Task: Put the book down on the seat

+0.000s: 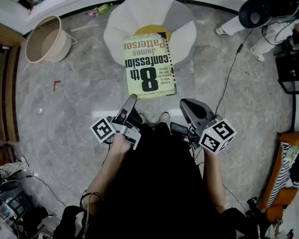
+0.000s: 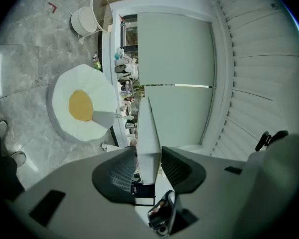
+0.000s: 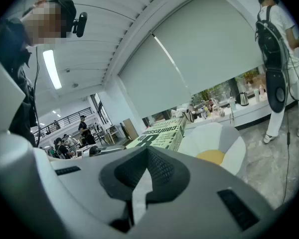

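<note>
Left gripper [image 2: 148, 153] is clamping near edge of green-and-white paperback book [image 1: 149, 63] over white egg-shaped cushion seat [image 1: 182, 36]; right gripper [image 3: 146, 152], jaws together, is sitting right of it.

The head view looks steeply down from above the person, with the seat [image 1: 185, 31] at 12 o'clock. The left gripper view, rolled sideways, looks along its jaws, seat [image 2: 65, 91] at 9 o'clock. The right gripper view looks along its own, seat [image 3: 229, 139] at 4 o'clock. All three share seat and book [image 1: 149, 66], and both gripper views sit close against the book's edge.
</note>
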Demonstrator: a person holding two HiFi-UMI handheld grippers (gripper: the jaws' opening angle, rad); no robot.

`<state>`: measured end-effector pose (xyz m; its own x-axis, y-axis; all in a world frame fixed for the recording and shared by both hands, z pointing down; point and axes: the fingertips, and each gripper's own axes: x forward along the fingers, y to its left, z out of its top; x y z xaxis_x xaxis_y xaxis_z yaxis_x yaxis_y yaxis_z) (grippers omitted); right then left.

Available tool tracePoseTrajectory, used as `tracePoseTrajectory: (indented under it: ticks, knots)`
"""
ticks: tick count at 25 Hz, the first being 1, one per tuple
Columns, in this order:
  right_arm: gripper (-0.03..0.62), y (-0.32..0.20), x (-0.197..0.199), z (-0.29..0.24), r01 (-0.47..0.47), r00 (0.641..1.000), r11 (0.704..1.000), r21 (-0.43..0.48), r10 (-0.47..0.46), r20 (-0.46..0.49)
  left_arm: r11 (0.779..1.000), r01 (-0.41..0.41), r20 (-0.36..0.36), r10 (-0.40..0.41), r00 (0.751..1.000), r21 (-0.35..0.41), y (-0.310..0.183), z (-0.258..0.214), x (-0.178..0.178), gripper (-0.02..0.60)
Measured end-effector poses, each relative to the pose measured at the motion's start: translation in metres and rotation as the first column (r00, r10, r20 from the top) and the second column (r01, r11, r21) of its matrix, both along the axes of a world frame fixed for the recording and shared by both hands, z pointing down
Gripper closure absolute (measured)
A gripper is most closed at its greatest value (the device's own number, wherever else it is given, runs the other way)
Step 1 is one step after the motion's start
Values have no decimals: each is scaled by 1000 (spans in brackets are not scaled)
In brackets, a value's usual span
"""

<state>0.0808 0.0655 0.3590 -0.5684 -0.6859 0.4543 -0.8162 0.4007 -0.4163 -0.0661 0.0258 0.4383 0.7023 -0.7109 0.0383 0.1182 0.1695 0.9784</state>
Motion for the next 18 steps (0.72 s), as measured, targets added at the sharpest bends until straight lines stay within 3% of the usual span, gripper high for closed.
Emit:
tracePoseTrajectory:
  ticks: [9,18]
  knots:
    - [579,-3,-7,-3,-4,999,1000,11,3,51,1000,2,-4,-2,1000,1,0,-2,0,413]
    - [579,1,-5,7,19,1000,1000,-11,-18,23,1000,18,6,-18,1000,-5,0,-3,3,413]
